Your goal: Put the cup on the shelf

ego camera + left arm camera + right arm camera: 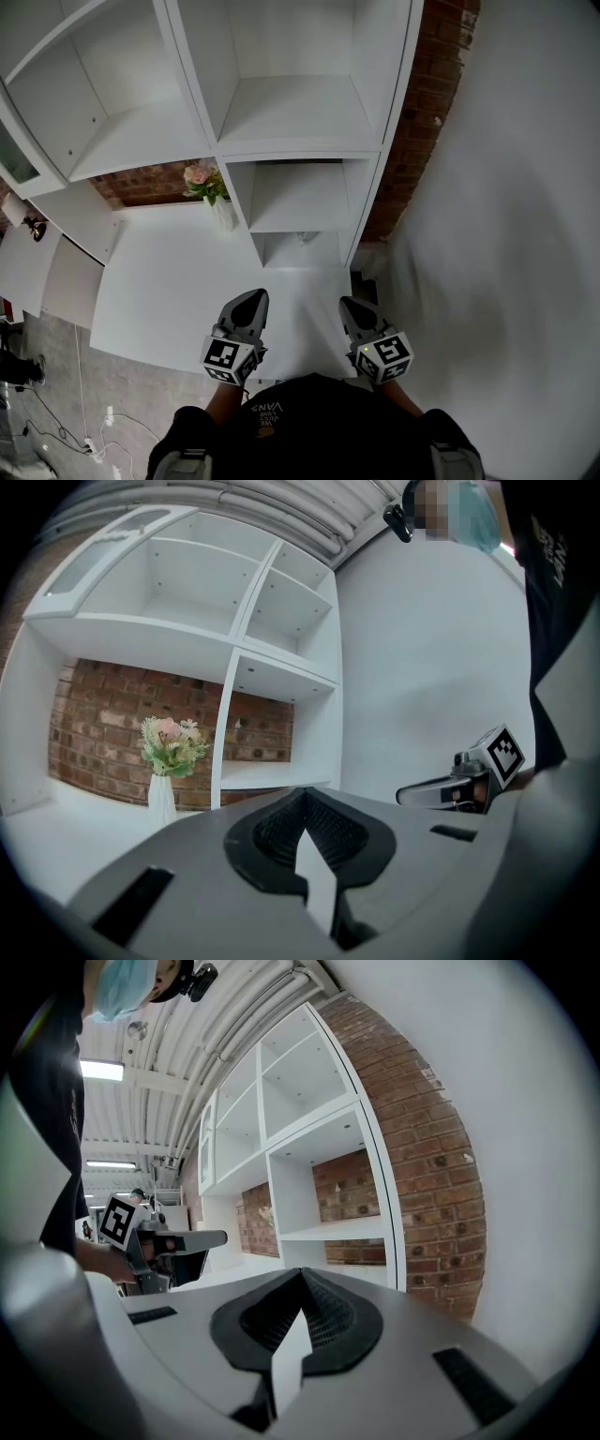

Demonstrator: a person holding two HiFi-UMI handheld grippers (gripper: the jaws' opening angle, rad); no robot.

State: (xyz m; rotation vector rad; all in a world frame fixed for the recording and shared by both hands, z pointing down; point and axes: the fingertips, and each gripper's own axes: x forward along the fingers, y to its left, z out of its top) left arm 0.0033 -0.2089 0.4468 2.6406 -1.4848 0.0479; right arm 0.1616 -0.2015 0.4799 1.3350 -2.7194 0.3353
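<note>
No cup shows in any view. The white shelf unit (298, 114) stands on the white table (169, 291) against the wall, and all its visible compartments are bare; it also appears in the left gripper view (274, 679) and the right gripper view (330, 1230). My left gripper (251, 302) hovers over the table's front edge, jaws shut with nothing between them (305, 803). My right gripper (353, 307) is level with it a little to the right, also shut and holding nothing (302, 1283). Both point toward the low compartments.
A white vase of pink flowers (217, 202) stands on the table left of the low compartments. A brick wall (431, 122) runs behind the shelf, and a white wall (525, 234) closes the right side. Cables lie on the grey floor (56, 412) at left.
</note>
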